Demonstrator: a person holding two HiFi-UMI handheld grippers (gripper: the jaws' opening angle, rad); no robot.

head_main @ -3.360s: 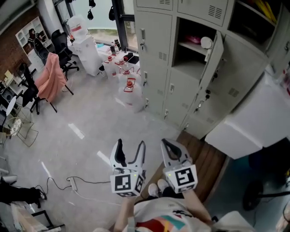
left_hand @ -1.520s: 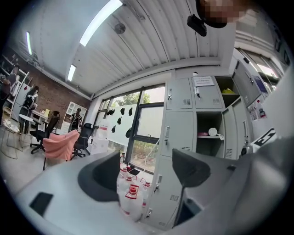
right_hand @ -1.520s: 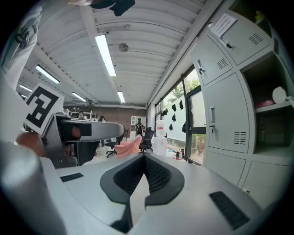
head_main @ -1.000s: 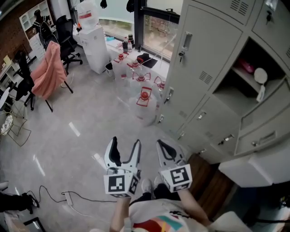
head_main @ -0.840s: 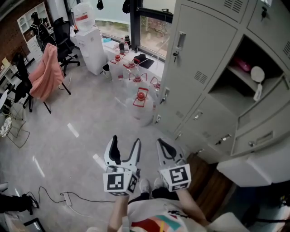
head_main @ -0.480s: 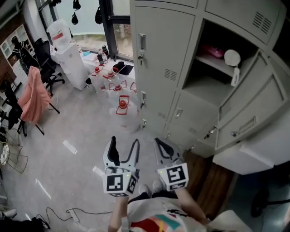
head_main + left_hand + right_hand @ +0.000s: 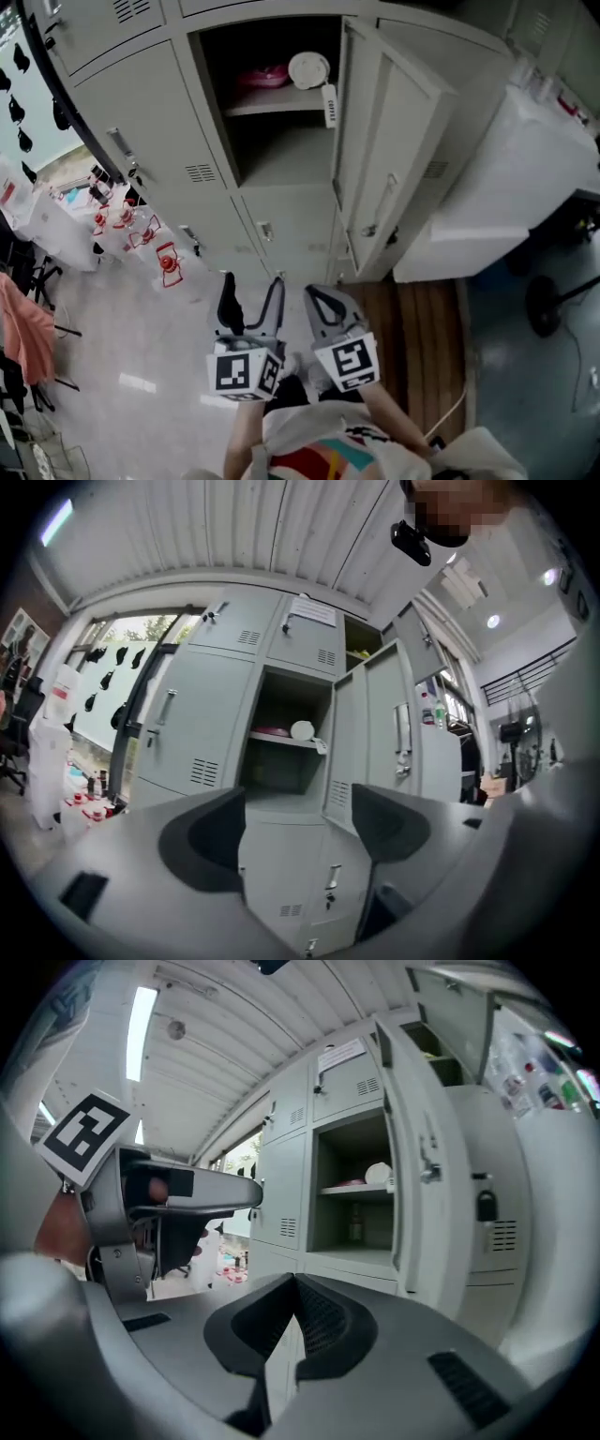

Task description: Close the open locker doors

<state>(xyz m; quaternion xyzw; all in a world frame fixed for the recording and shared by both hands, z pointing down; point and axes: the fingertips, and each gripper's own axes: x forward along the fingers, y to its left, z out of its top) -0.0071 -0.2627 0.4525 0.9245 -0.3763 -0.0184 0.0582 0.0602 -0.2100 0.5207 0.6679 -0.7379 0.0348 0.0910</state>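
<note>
Grey locker door now hangs open ahead of the left tongs, closer than before. These gape wide, empty; the right tongs are pinched together, empty. Pushing probably comes next.

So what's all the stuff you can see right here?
lockers: one bank, grey, straight ahead.
open locker door: one plainly seen, grey, swung out at the right of its compartment.
pink thing: one, on the shelf inside that compartment.
round thing: one, white, at the shelf's front edge, right of the pink thing.
water jugs: several, clear with red caps, on the floor at left.
wooden board: one, brown, on the floor below the door.
white unit: one, at right.
left tongs: one, black jaws apart, empty.
right tongs: one, jaws together, empty.
</note>
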